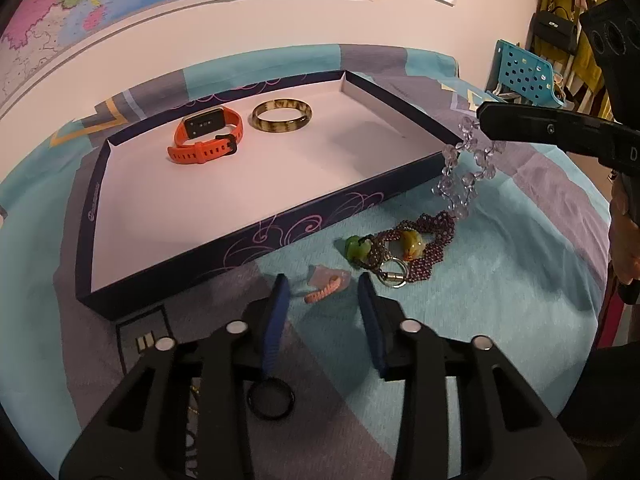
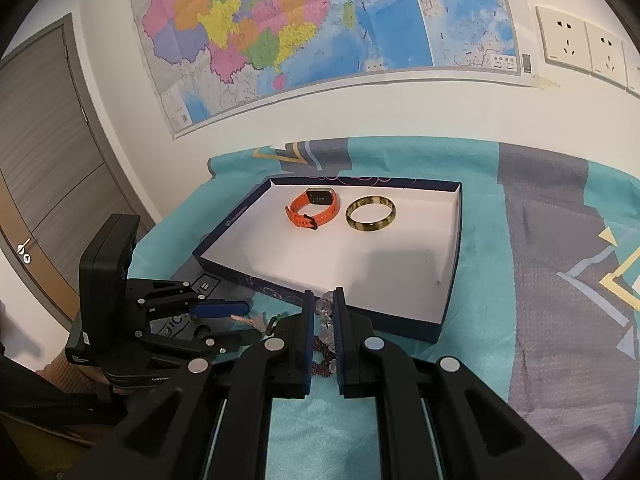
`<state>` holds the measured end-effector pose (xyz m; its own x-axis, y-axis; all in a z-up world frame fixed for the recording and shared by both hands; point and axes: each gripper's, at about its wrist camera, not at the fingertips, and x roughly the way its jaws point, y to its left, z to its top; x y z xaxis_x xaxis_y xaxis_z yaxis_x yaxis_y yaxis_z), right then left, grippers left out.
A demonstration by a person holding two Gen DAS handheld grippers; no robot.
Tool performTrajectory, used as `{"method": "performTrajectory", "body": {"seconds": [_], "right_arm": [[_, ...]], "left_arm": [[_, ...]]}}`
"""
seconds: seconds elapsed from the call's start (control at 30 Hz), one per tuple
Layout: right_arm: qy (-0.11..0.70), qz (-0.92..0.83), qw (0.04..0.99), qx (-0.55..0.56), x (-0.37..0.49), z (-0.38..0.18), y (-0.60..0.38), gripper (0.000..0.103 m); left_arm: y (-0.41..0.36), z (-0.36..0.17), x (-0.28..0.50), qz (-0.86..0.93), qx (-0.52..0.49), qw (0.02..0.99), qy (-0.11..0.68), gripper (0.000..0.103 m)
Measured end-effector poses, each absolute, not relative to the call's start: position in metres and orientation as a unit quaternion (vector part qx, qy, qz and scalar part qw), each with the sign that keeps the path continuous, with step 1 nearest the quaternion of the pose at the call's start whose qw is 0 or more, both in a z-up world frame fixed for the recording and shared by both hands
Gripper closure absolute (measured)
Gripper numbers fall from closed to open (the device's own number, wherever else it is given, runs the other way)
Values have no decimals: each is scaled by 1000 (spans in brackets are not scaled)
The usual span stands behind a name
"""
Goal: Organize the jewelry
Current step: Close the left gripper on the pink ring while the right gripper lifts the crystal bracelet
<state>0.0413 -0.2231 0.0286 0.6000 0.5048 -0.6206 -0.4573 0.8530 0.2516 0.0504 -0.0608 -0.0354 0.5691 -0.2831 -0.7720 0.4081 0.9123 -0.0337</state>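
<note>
A shallow dark-blue box with a white floor holds an orange smartwatch and a brown-yellow bangle. My right gripper is shut on a clear crystal bead bracelet, which dangles by the box's right corner. On the bedsheet lie a dark-red beaded chain with green and yellow stones and a small pink piece. My left gripper is open, its fingers either side of the pink piece.
The bedsheet is teal and grey. A black ring hangs under the left gripper. A map and wall sockets are on the wall behind. A blue plastic basket and hanging bags stand at the far right.
</note>
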Motion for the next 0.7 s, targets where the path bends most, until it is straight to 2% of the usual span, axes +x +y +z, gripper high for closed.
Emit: {"method": "performTrajectory", "body": {"seconds": [0.17,0.7], "right_arm": [[360,270,892,34,41,26,-223,95],[338,275,900,26,44,44,-221,95]], "left_arm": [[-59,-35,52,-197,70,883,421,99],[-43,-10,41,-199,40,897,393,99]]}}
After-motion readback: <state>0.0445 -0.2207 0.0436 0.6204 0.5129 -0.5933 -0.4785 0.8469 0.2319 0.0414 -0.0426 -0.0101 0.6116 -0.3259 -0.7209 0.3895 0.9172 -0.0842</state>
